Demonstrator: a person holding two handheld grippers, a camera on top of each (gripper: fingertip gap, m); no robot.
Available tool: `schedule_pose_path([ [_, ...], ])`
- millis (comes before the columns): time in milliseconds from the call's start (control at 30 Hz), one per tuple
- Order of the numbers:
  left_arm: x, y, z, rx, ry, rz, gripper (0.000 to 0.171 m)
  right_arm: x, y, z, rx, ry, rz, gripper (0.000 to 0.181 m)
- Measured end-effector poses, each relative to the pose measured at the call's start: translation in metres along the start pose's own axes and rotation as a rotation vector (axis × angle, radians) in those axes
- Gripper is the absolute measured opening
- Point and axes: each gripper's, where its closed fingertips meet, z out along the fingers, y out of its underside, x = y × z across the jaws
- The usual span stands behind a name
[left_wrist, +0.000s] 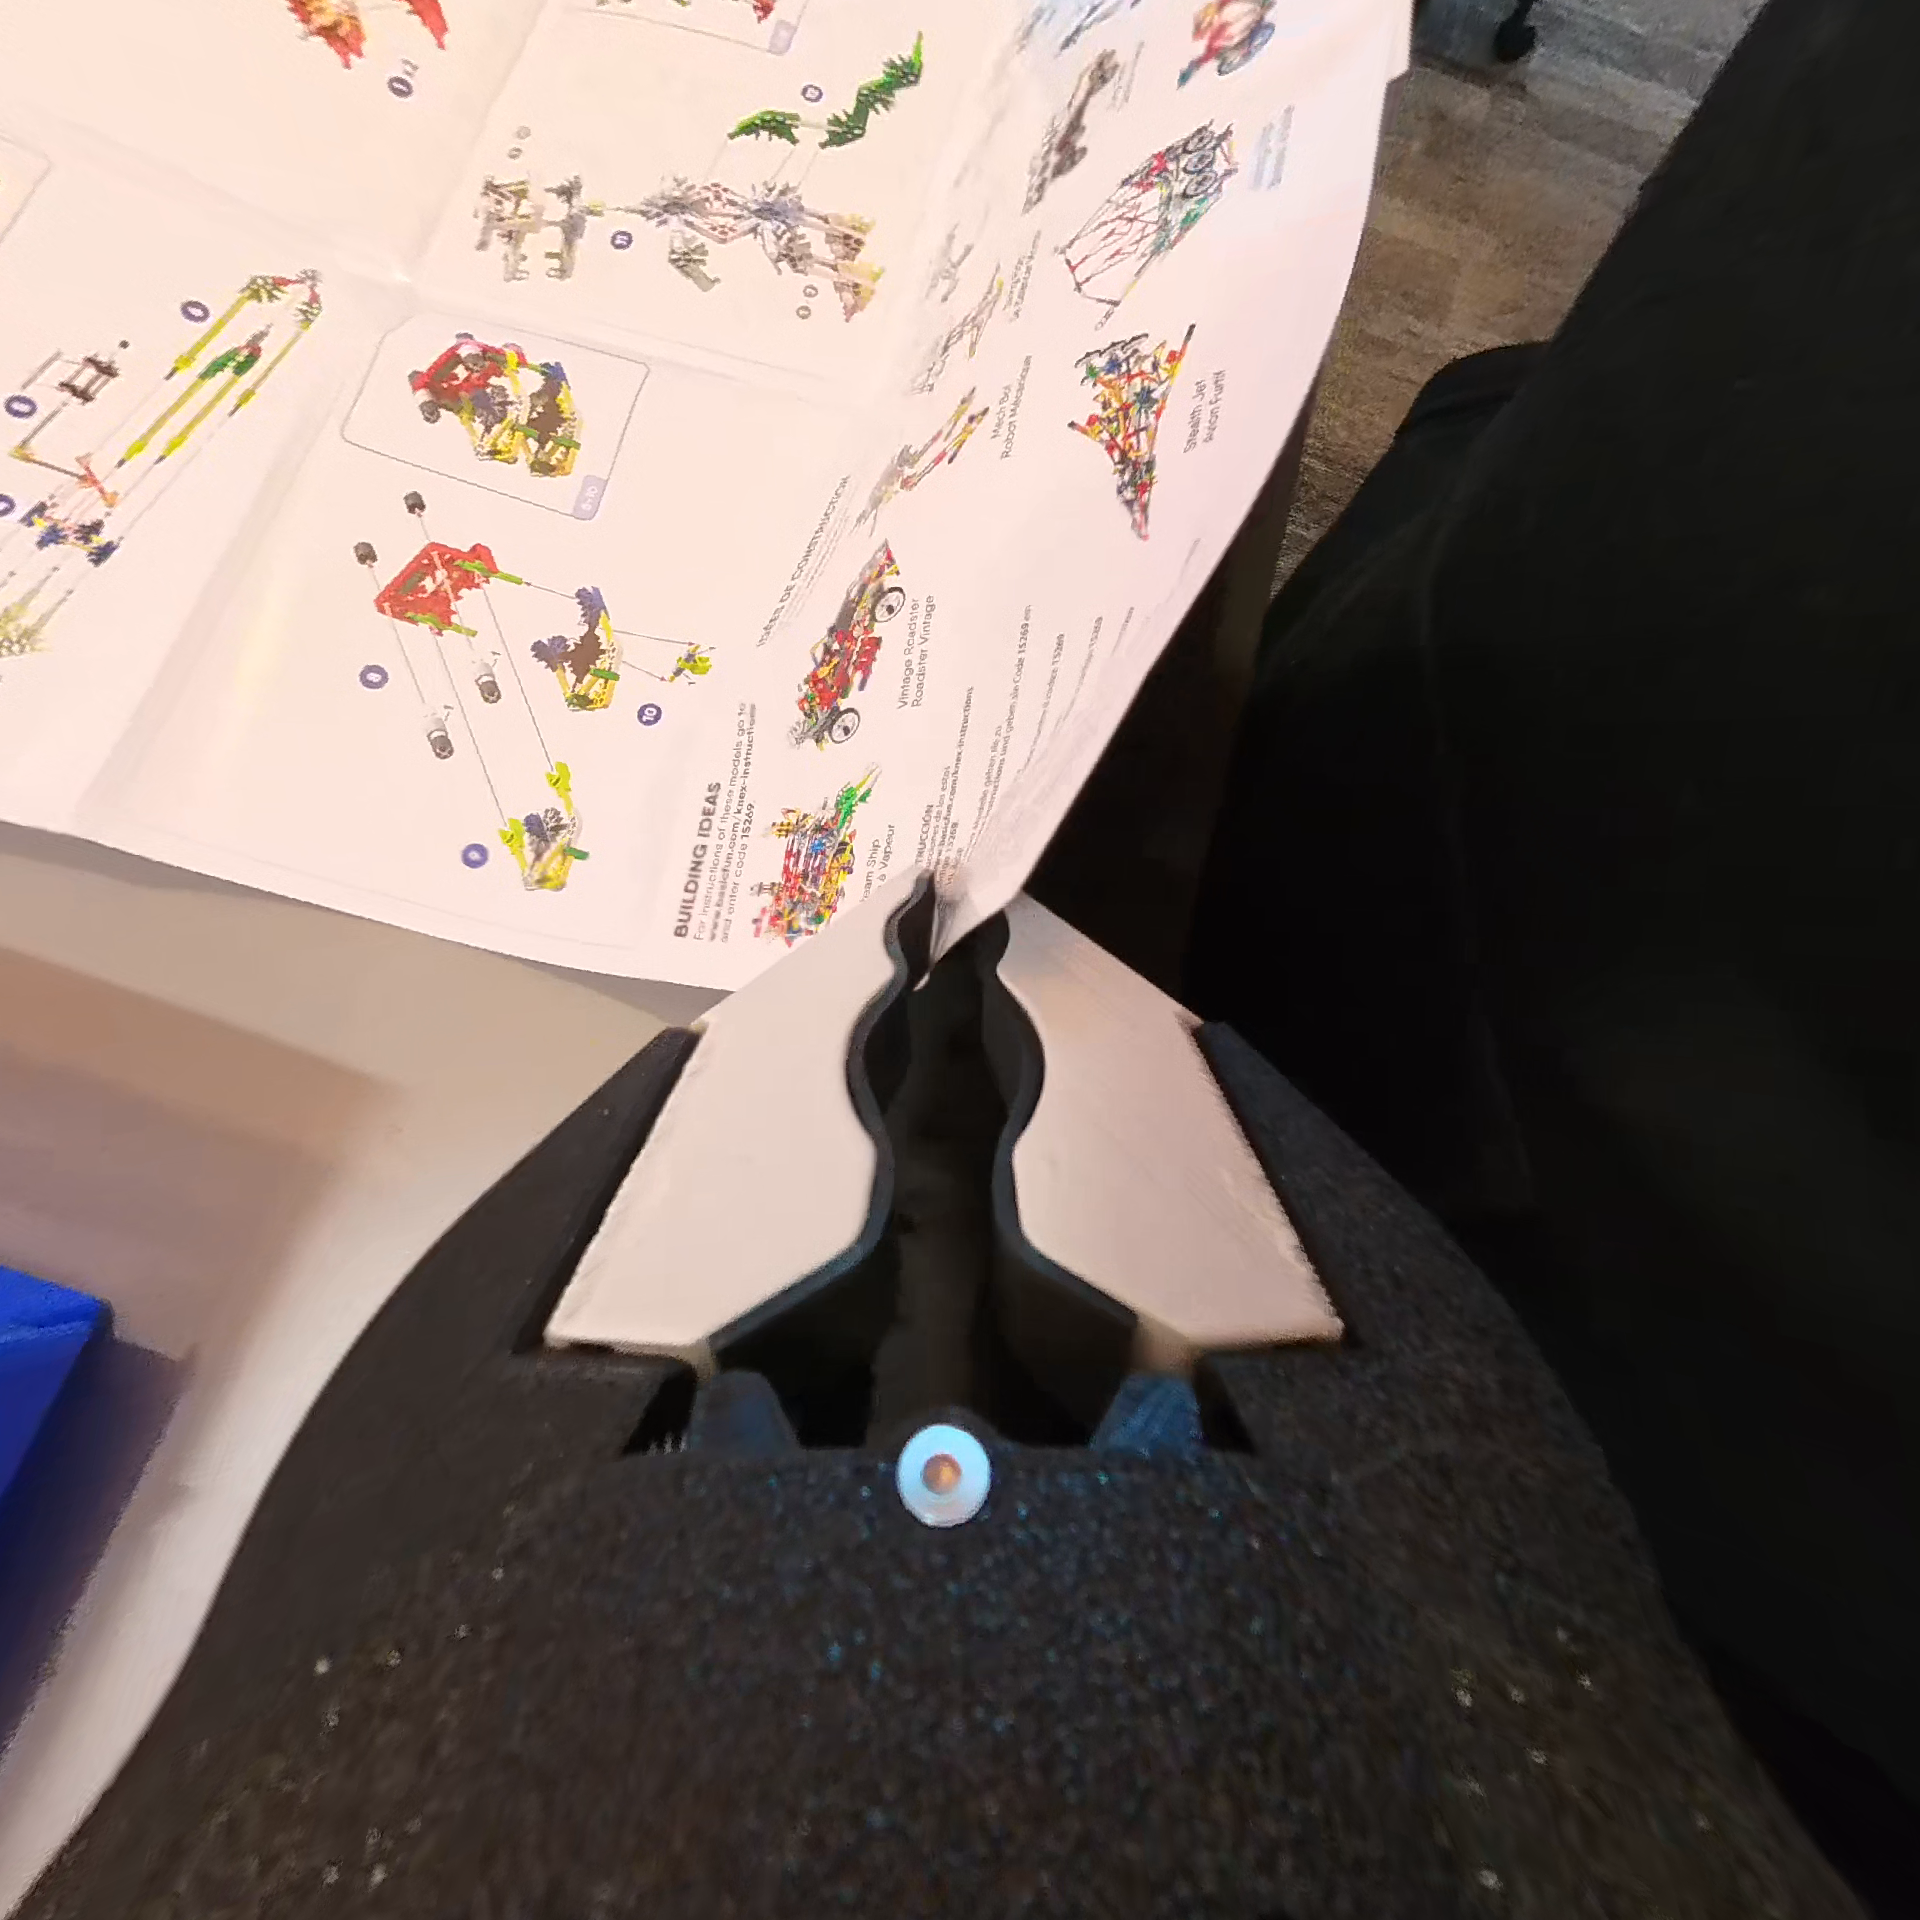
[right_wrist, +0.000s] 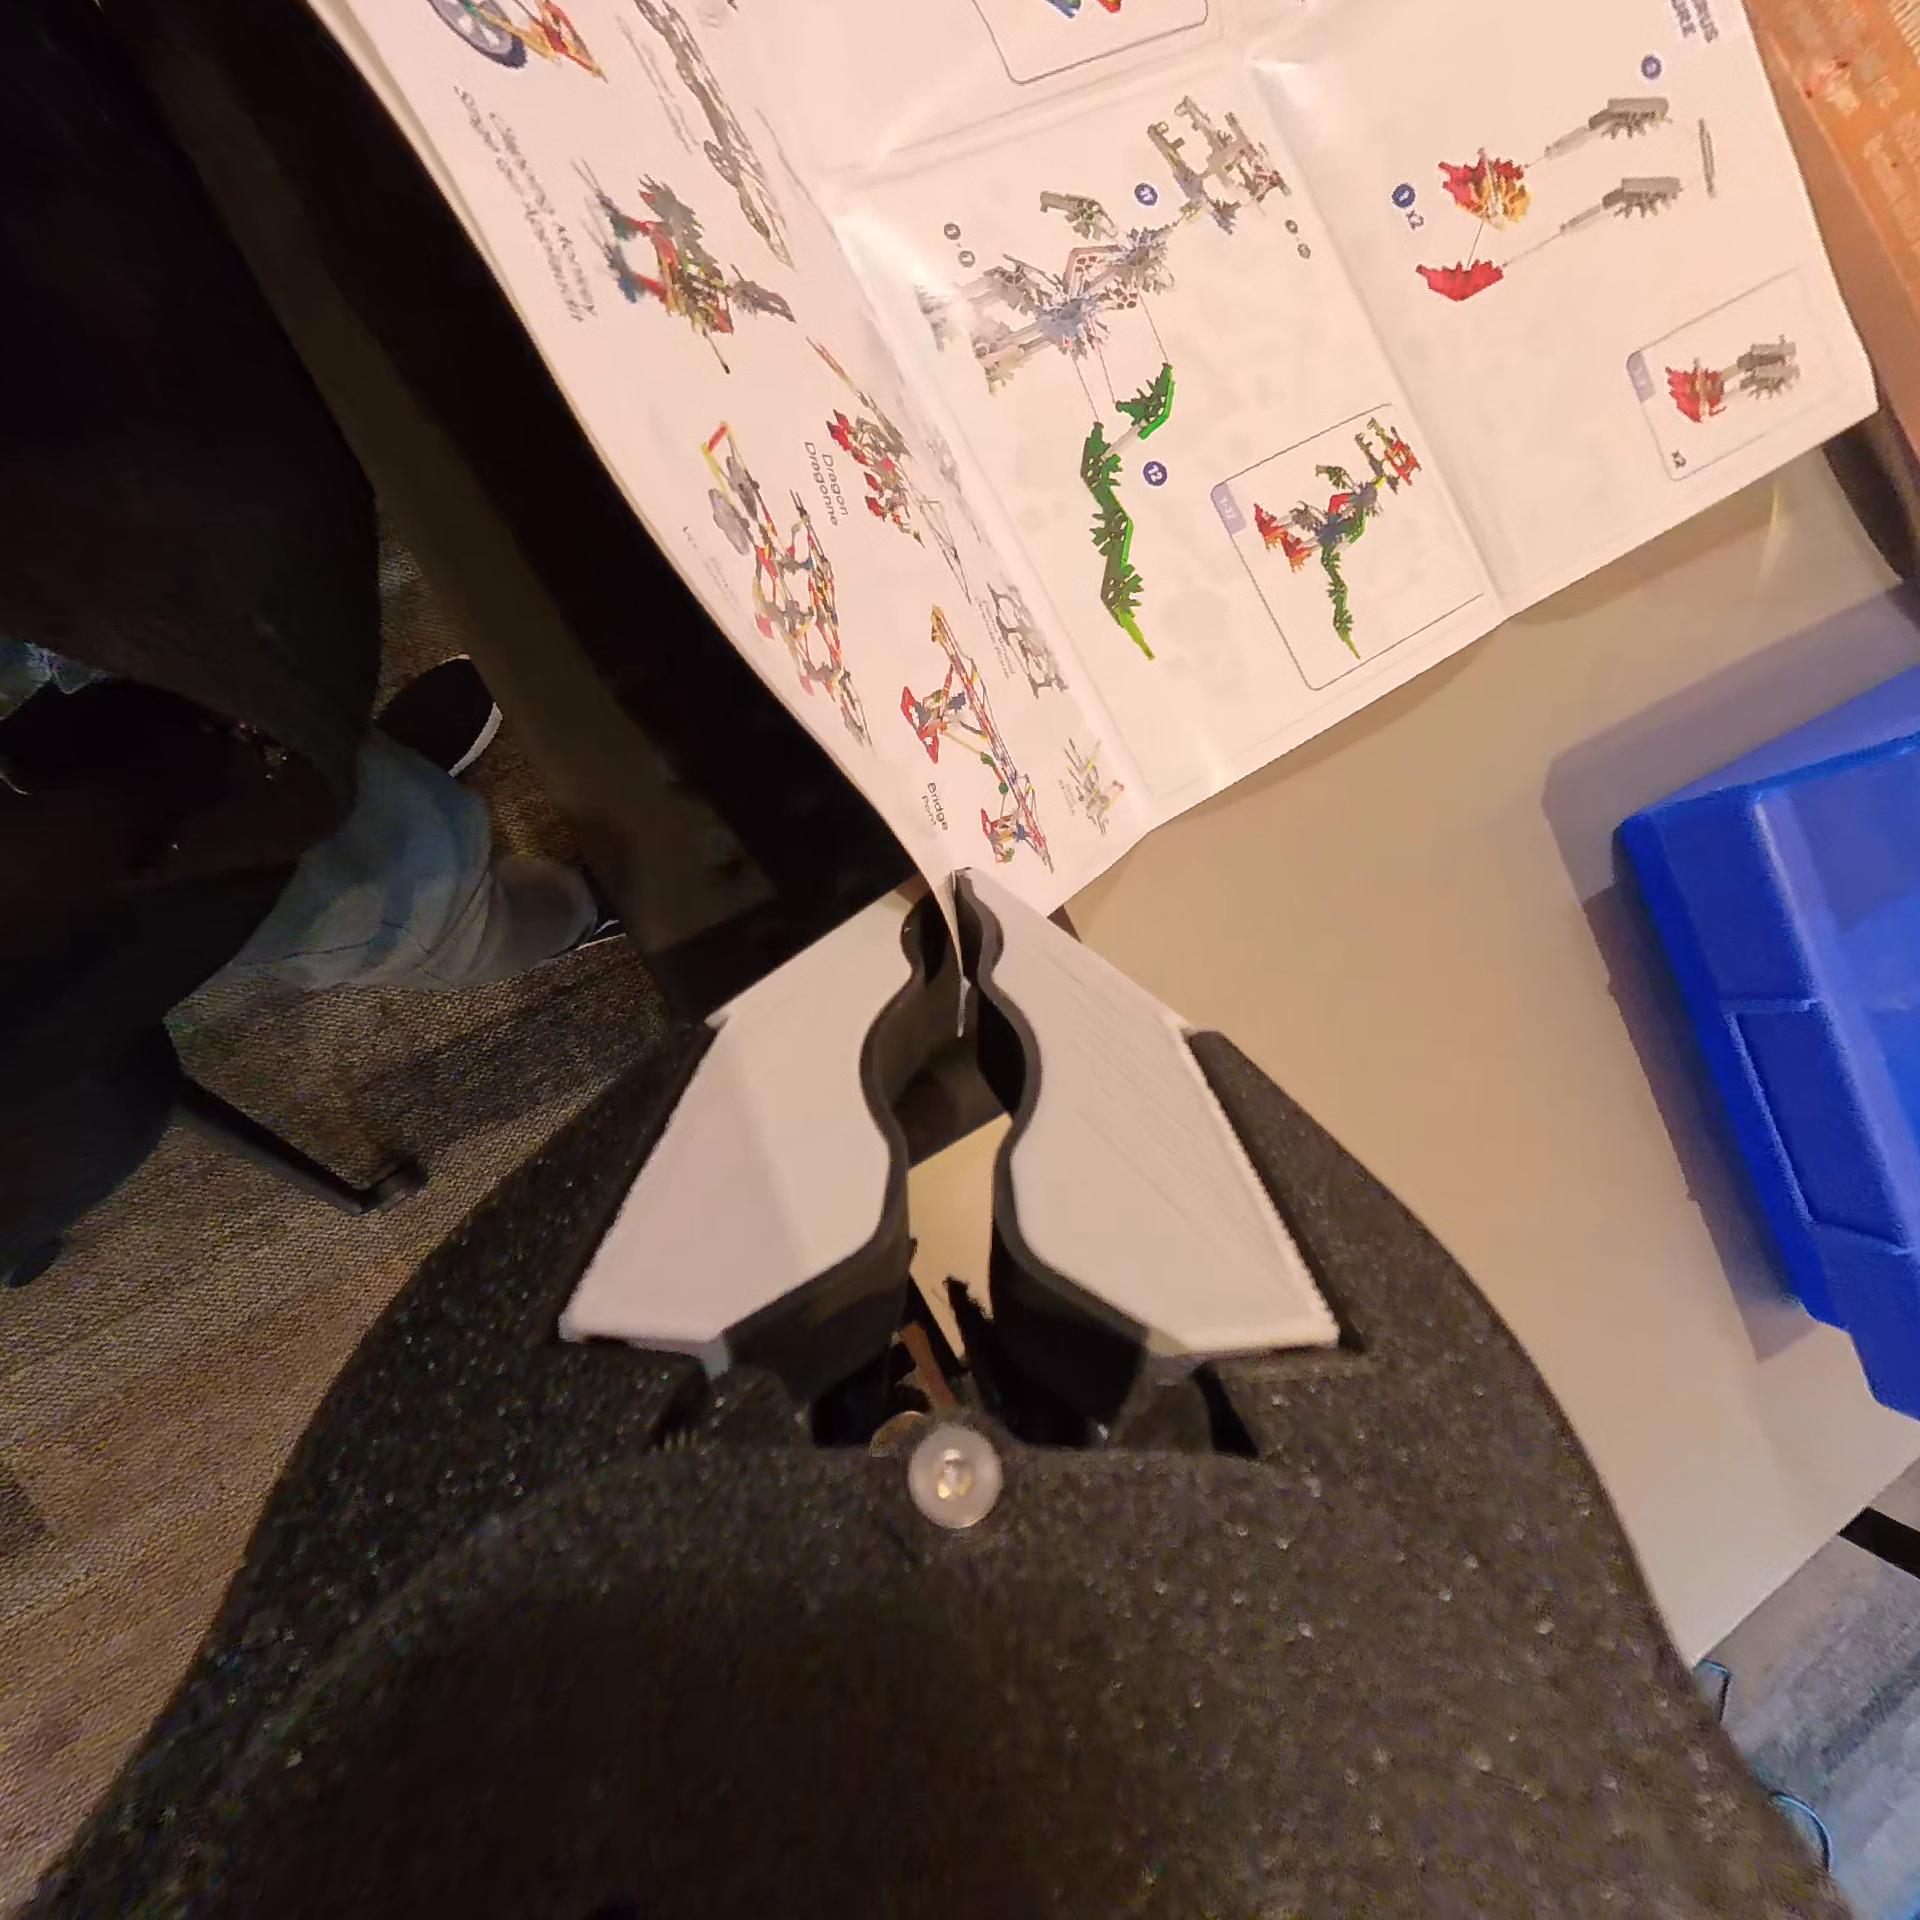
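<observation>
A large white instruction sheet (left_wrist: 582, 499) printed with coloured construction-toy pictures lies unfolded, part on a beige table (left_wrist: 312, 1039) and part hanging past its edge. My left gripper (left_wrist: 940, 914) is shut on one near corner of the sheet. In the right wrist view the same sheet (right_wrist: 1195, 436) curves up from the table (right_wrist: 1351, 987), and my right gripper (right_wrist: 951, 904) is shut on another corner of it, at the table's edge. The sheet's creases show as a grid of folds.
A blue plastic bin (right_wrist: 1797, 987) stands on the table to the right of my right gripper; a blue corner (left_wrist: 42, 1382) shows at the left in the left wrist view. Dark clothing (left_wrist: 1610, 831), a person's leg and shoe (right_wrist: 416, 883) and grey carpet (right_wrist: 208, 1351) lie beyond the table edge. Tip to tip, the grippers are about 35 centimetres apart.
</observation>
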Motion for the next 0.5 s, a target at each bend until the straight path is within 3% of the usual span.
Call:
schedule_pose_path([
  [500, 0.019, 0.000, 0.010, -0.015, 0.074, -0.006, 0.000, 0.002, 0.013, 0.003, -0.038, -0.004, 0.019, 0.000],
])
